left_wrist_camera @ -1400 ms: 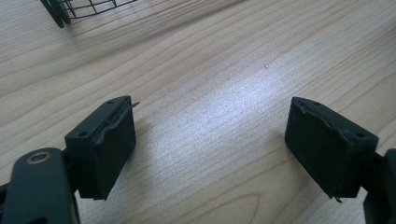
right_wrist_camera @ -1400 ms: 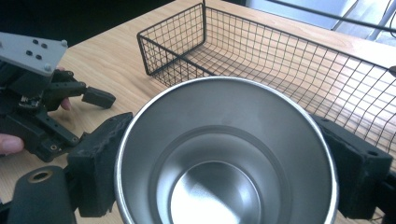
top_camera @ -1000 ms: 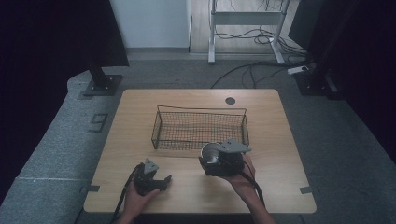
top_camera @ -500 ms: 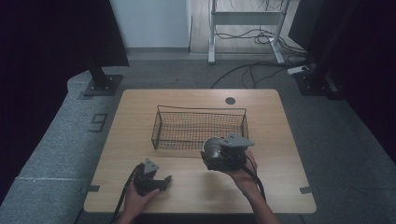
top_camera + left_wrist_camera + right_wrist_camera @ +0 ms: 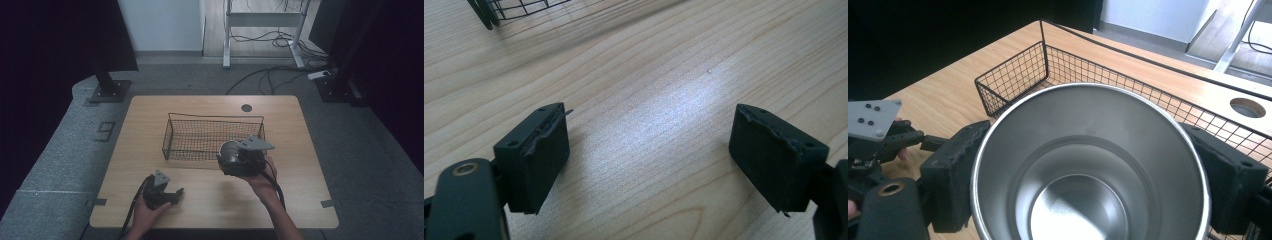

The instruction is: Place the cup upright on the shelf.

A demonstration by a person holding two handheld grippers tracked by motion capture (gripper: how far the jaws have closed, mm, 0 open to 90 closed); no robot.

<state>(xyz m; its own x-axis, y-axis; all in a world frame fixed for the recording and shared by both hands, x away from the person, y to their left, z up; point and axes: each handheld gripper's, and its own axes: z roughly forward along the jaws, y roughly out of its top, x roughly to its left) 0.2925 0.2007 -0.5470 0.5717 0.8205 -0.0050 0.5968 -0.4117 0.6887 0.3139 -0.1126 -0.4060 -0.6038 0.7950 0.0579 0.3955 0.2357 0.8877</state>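
A shiny steel cup (image 5: 1088,165) is clamped between the black pads of my right gripper (image 5: 1093,170), one pad on each side of its wall. Its open mouth faces the camera and it holds nothing. In the high view the cup (image 5: 228,148) and right gripper (image 5: 231,159) hang at the front right corner of a black wire basket (image 5: 212,119), tilted toward it. My left gripper (image 5: 172,196) rests low at the table's front left. Its jaws stand wide apart with nothing between the fingers (image 5: 536,150), just bare wood (image 5: 664,75).
The wire basket (image 5: 1013,75) stands mid-table and holds nothing. A round cable hole (image 5: 246,107) lies behind it. Beyond the table are grey floor, stand feet (image 5: 107,90) and cables (image 5: 280,75). The left gripper (image 5: 878,135) shows at the left edge of the right gripper view.
My right gripper has carried the cup a little up and toward the basket's front right corner. The left gripper has stayed put.
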